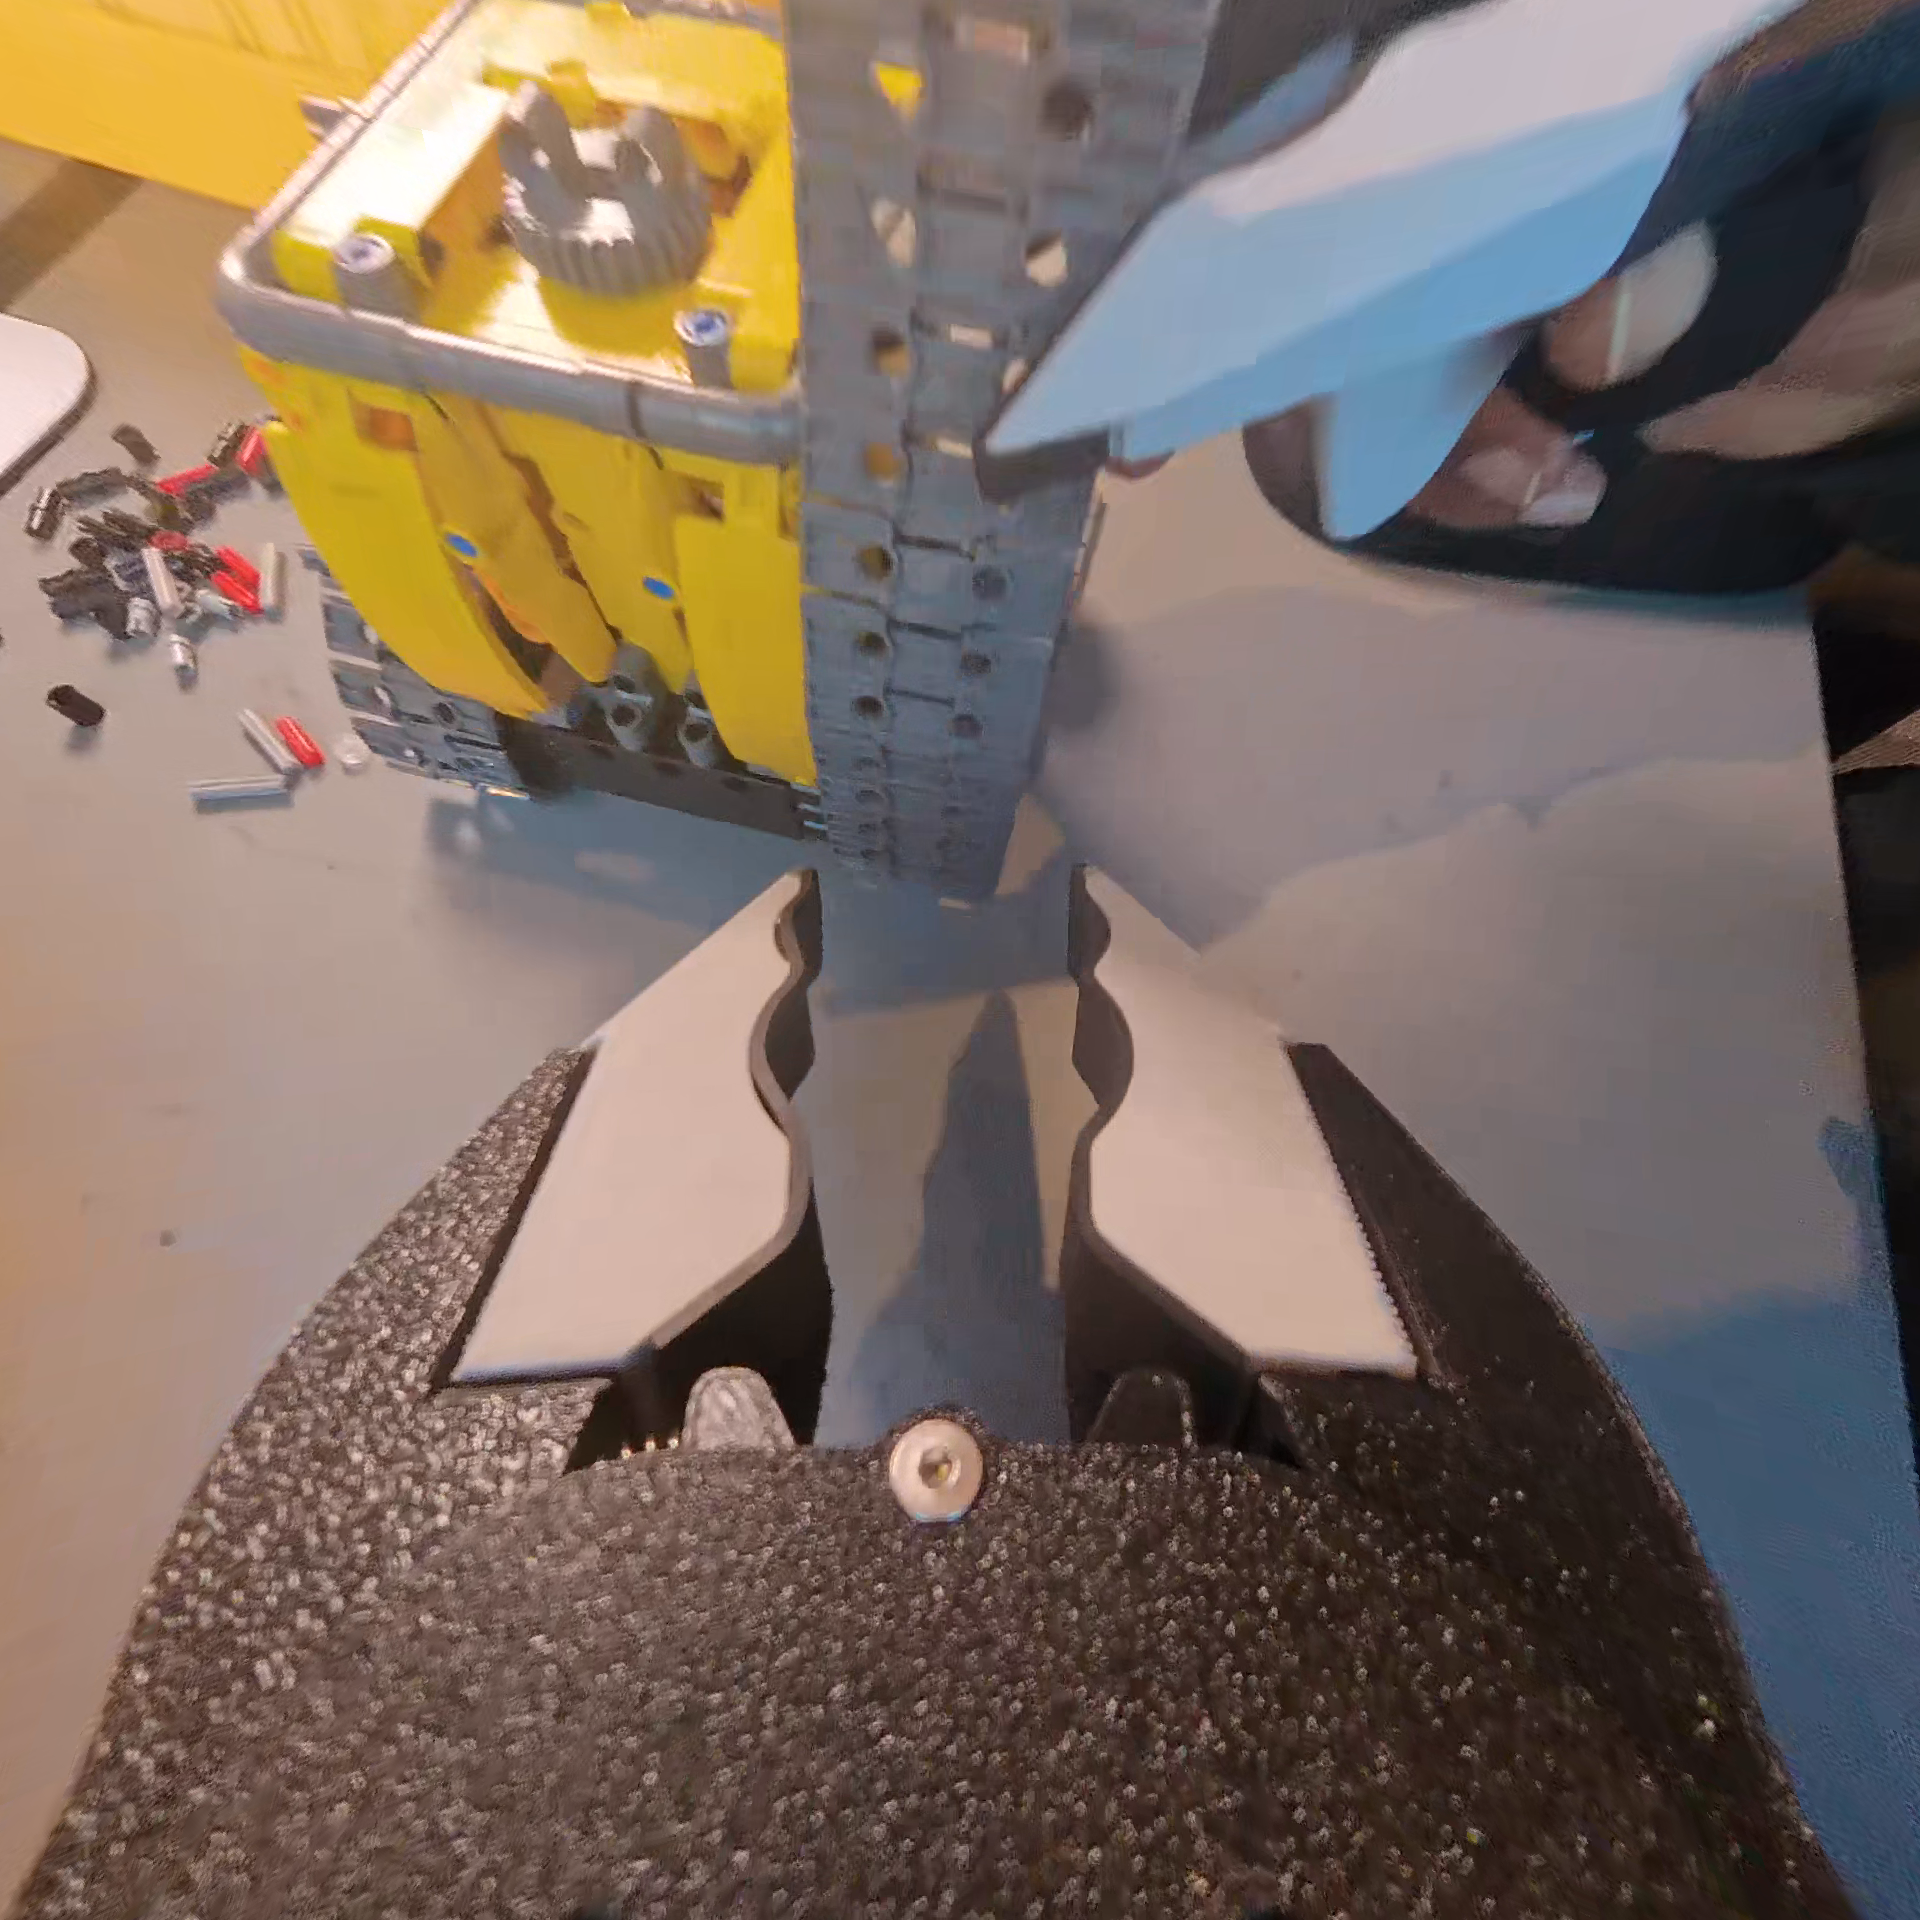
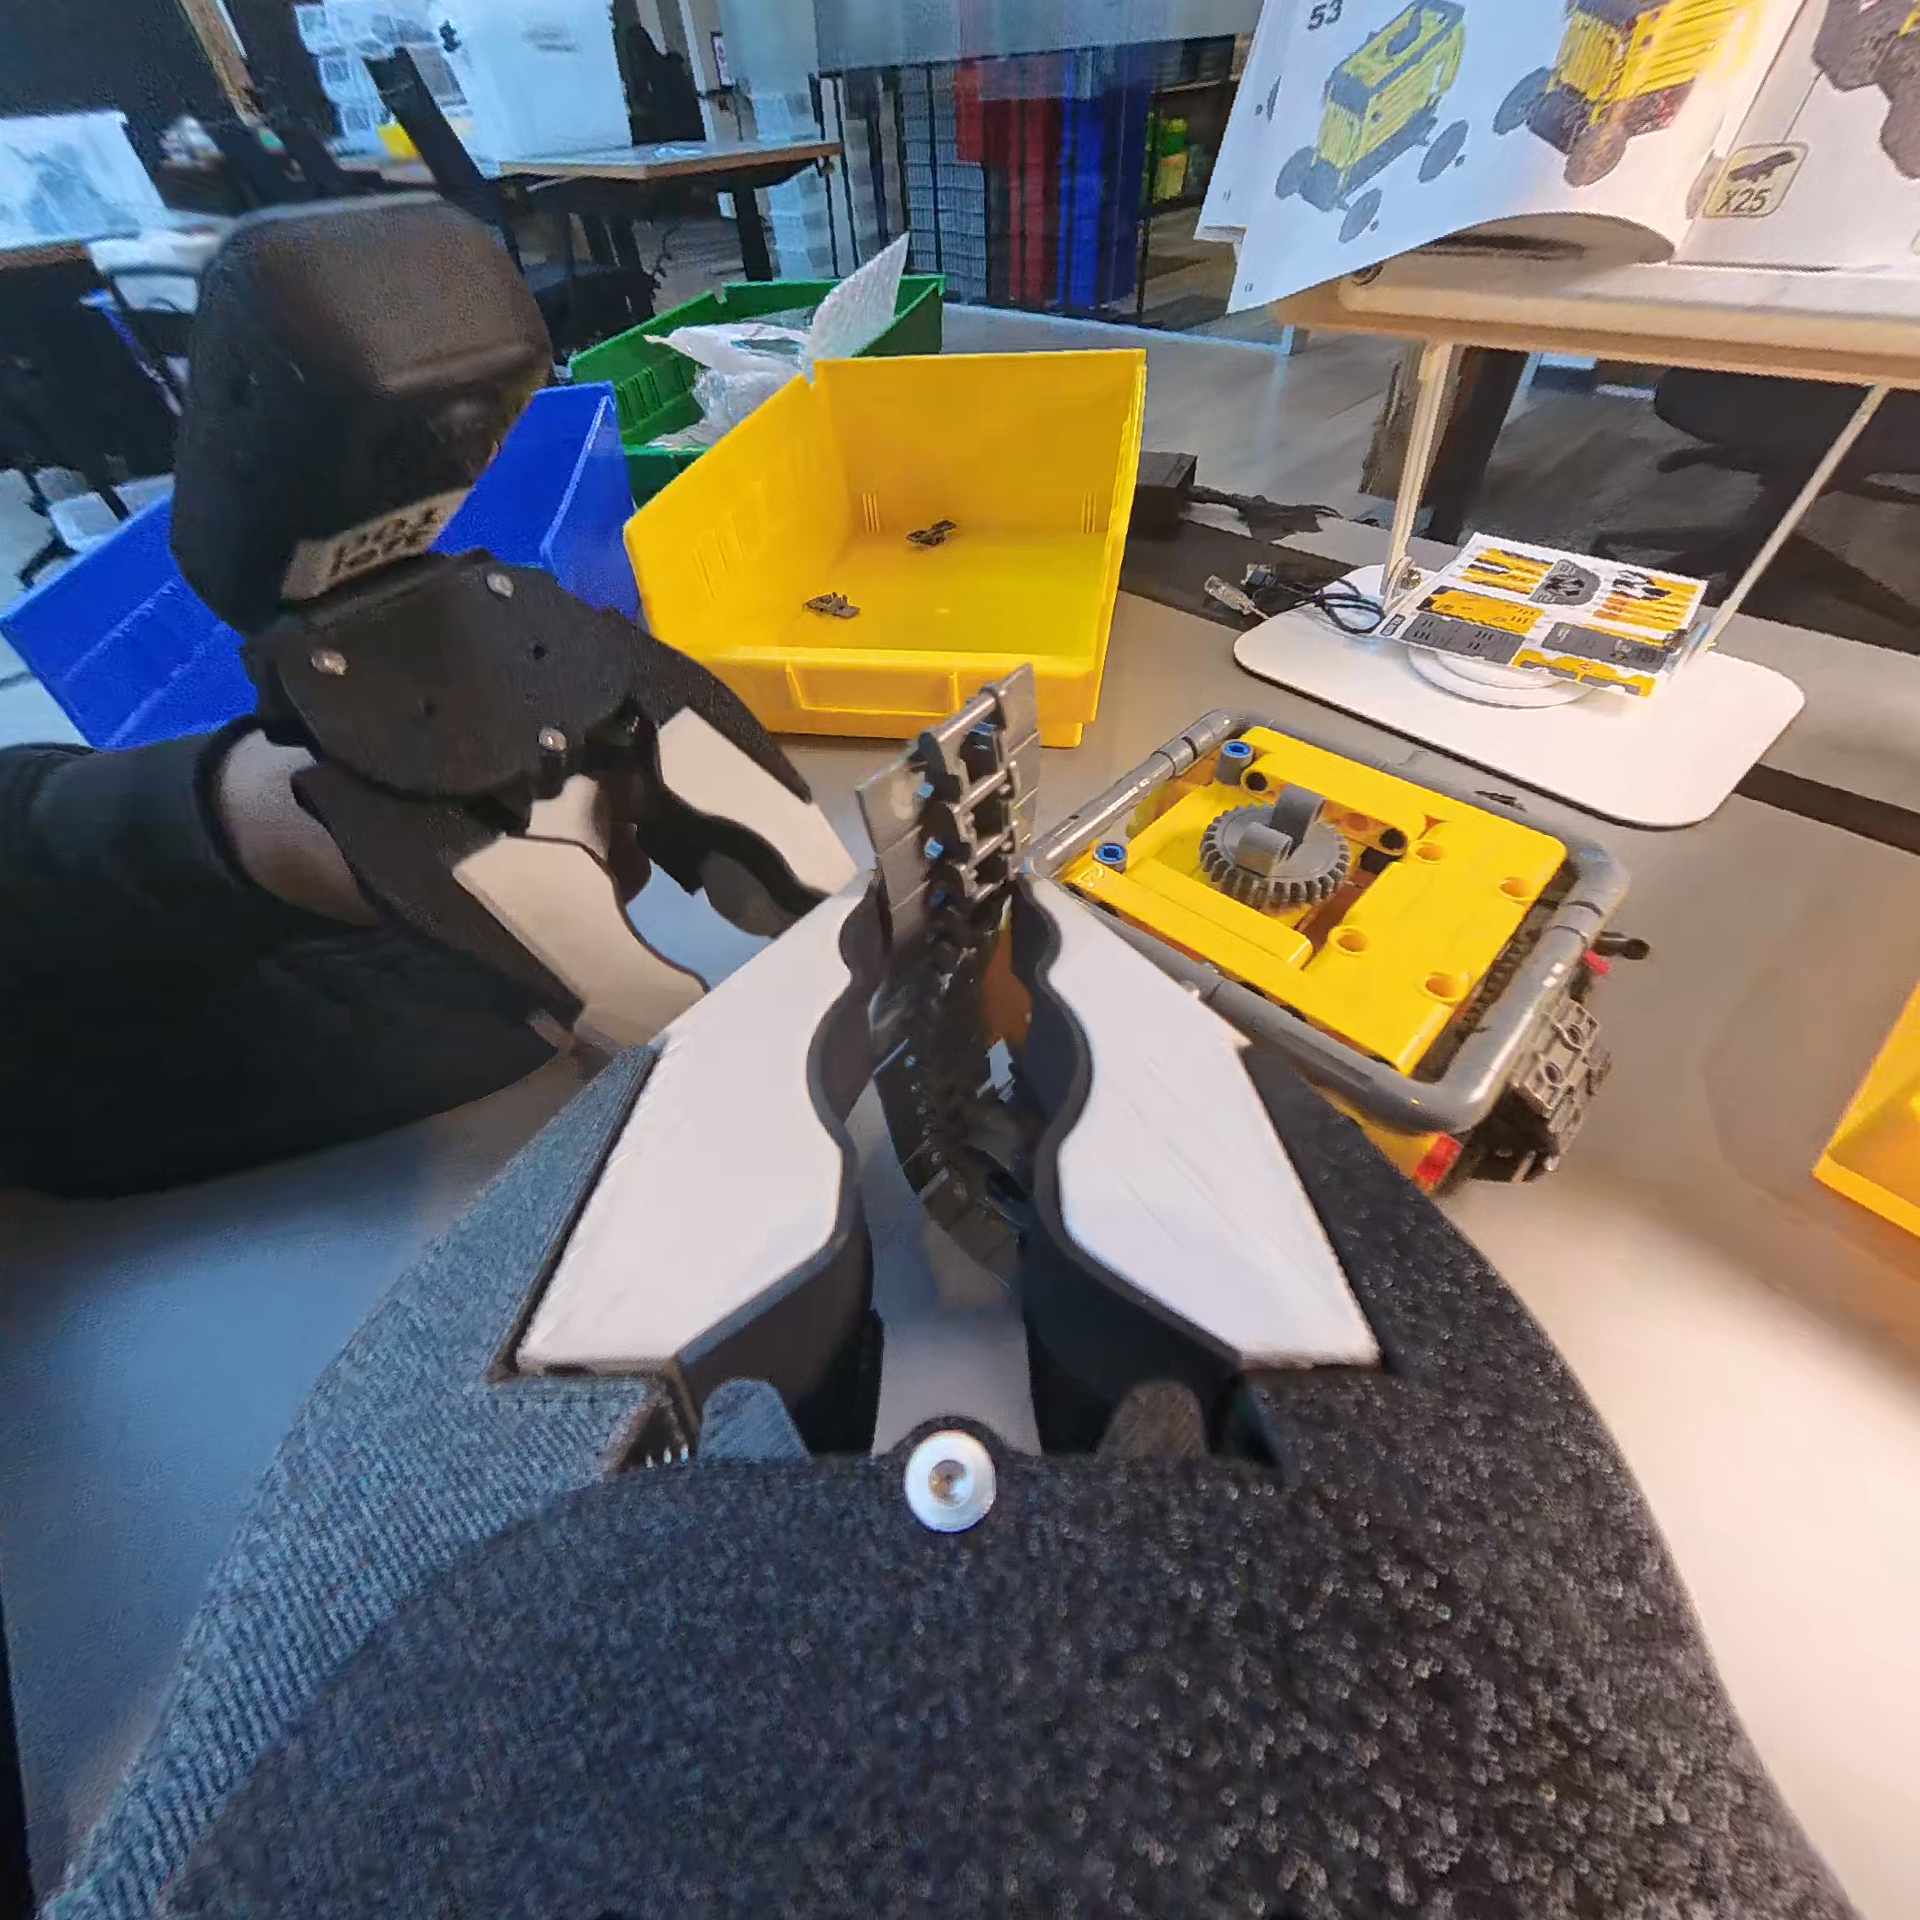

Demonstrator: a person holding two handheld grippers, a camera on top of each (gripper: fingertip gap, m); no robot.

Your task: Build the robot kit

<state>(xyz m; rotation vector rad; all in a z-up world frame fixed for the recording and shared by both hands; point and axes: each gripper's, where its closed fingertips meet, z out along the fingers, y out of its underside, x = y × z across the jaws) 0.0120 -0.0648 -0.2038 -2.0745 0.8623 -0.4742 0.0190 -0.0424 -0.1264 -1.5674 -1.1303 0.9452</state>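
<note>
A grey tread strip of linked plastic pieces (image 2: 951, 852) stands upright on the table, against the side of a yellow brick-built vehicle body (image 2: 1340, 925) with a grey gear on top. My right gripper (image 2: 948, 909) is shut on the strip, fingers on either side of it. In the left wrist view the strip (image 1: 914, 540) rises straight ahead, with the yellow body (image 1: 499, 488) to its left. My left gripper (image 1: 948, 914) is open and empty, its tips just short of the strip's foot. The right gripper (image 1: 1049, 452) shows blurred at upper right, clamping the strip. The left gripper (image 2: 800, 847) shows left of the strip.
A yellow bin (image 2: 1039, 436) with two small dark pieces stands behind, with blue (image 2: 561, 488) and green (image 2: 894, 301) bins to its left. A building booklet (image 2: 1507, 125) rests on a stand at the back right, a sticker sheet (image 2: 1558, 613) on its base. Loose small pins (image 1: 156, 551) lie left of the model. One gripper's finger ends stand about 8 cm off the other's.
</note>
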